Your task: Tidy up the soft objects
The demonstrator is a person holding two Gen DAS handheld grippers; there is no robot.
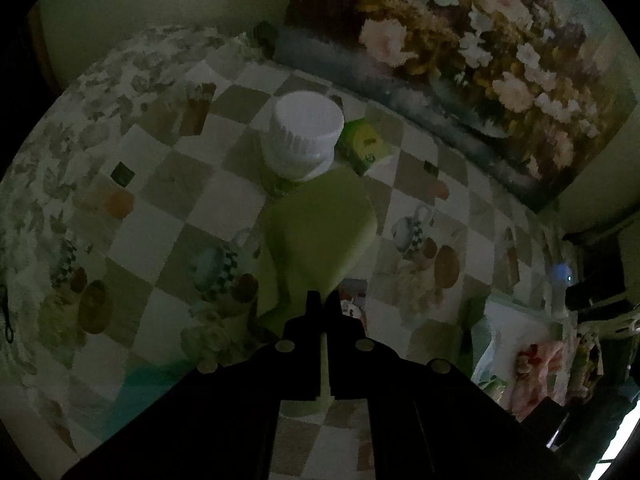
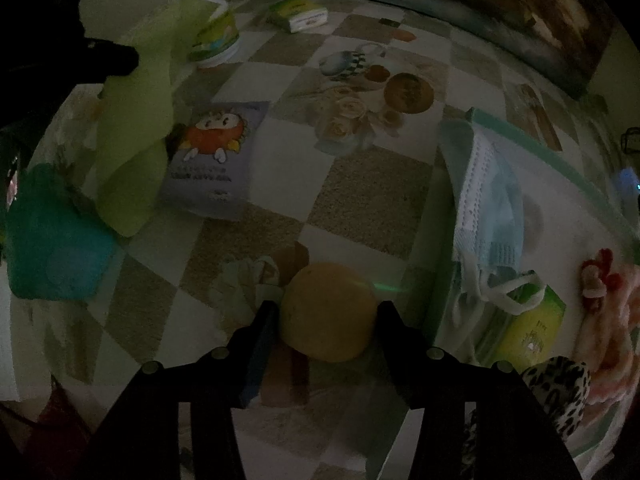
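Dim, blurred views; the print on the purple cartoon packet (image 2: 212, 160) and green packs is unreadable. The left tongs (image 1: 322, 300) point steeply downward, closed on a light green cloth (image 1: 316, 232) that hangs beneath them over the checkered tabletop (image 1: 160, 184), just before a white tub (image 1: 306, 136). The right tongs (image 2: 326, 312), also pointing steeply down, are clamped partway on a yellow sponge ball (image 2: 328, 312). A basket (image 2: 560, 168) lies to their right, its contents indistinct.
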